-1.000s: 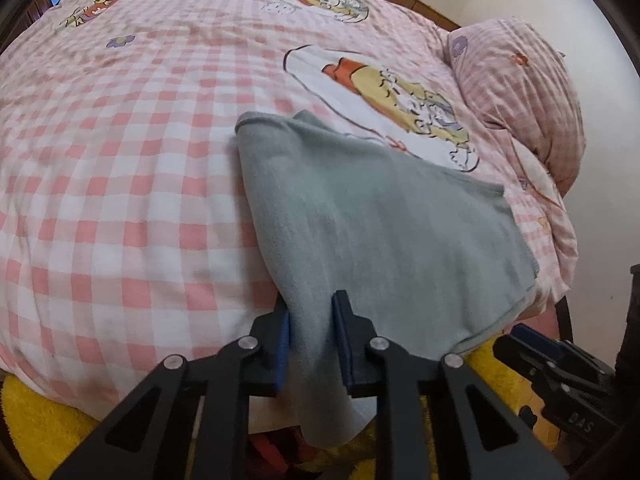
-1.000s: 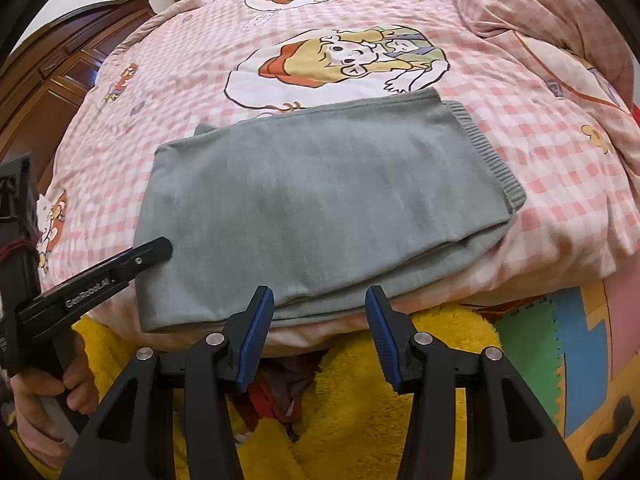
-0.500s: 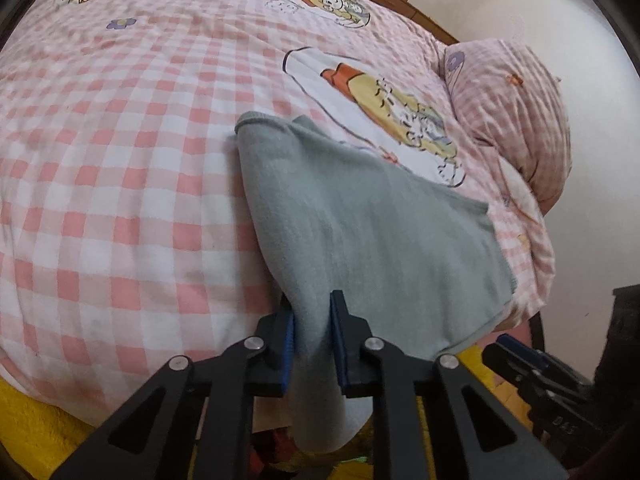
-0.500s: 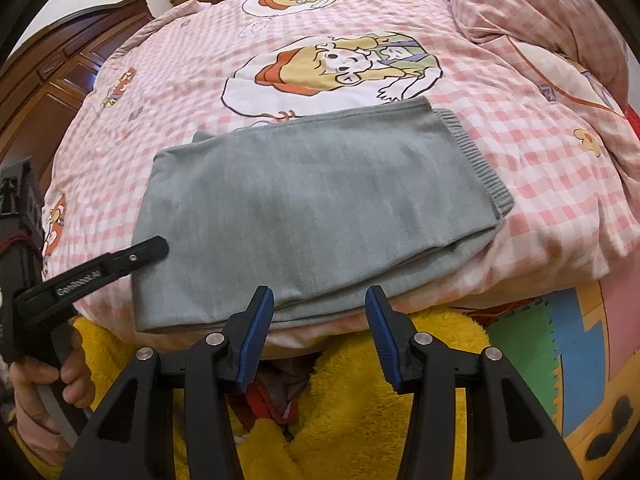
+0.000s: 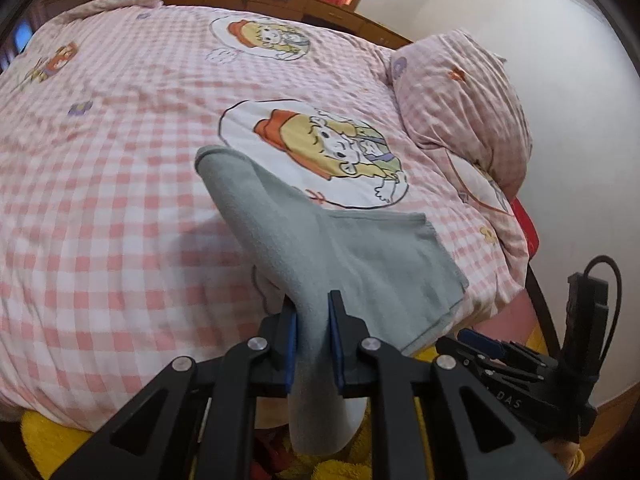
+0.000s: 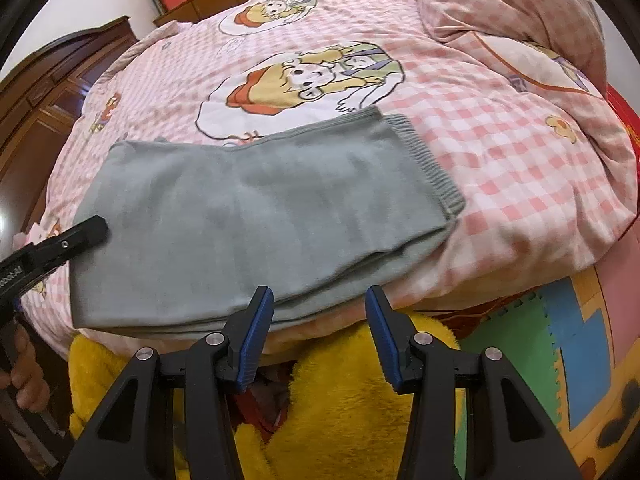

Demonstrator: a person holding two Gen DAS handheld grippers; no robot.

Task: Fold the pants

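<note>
Left wrist view: left gripper (image 5: 313,336) clamped on the near corner of the grey pants (image 5: 360,256), soft knit, raised off the checked bed (image 5: 100,200). Carry it across evenly, judged.

Right wrist view: right gripper (image 6: 320,330) spread, empty, near the pants' hanging edge; ribbed waistband (image 6: 430,164) at right.

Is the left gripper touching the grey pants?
Touching. The left wrist view shows the left gripper shut on a fold of the pants, cloth pinched between both pads.
</note>
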